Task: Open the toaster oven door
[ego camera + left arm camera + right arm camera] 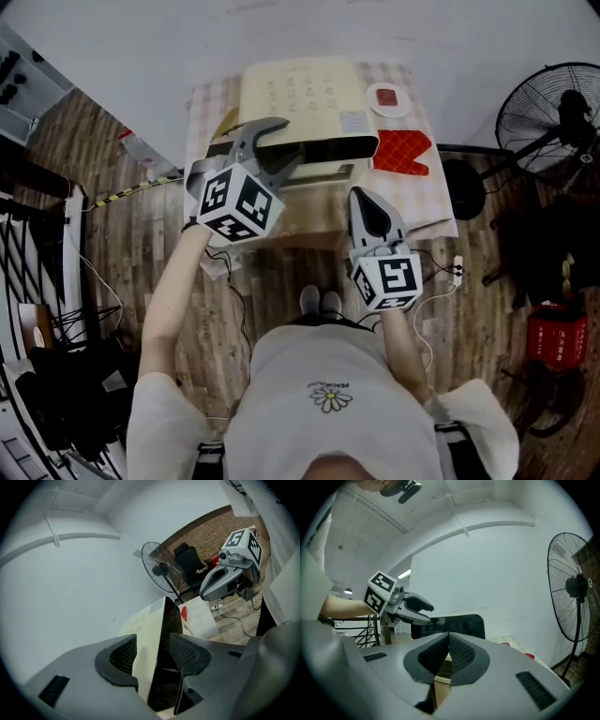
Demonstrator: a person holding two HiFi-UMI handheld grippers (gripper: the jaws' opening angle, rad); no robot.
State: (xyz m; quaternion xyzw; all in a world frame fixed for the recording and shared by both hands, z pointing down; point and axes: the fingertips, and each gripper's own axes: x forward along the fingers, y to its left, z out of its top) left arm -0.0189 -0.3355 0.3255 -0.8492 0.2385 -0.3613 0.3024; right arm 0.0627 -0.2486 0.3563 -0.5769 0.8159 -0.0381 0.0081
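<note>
Left tongs (153,640): standing wide apart, straddling the top front edge of the toaster oven (300,94) near its left corner

Between the left tongs: the cream top is lying by one jaw and the black glass door (169,620) by the other; whether either pad is touching cannot be told

Right tongs (448,637): pressing together with nothing in them, hanging in the air nearer the person than the left tongs and to their right

Ahead of the right tongs: the door is facing them, shut flat against the oven front

Bench (427,199): carrying the oven under and beyond the left tongs

Oven mitt (403,152): lying red on the bench, just beyond the right tongs' tip

Fan (548,117): standing on the floor, well right of the right tongs
</note>
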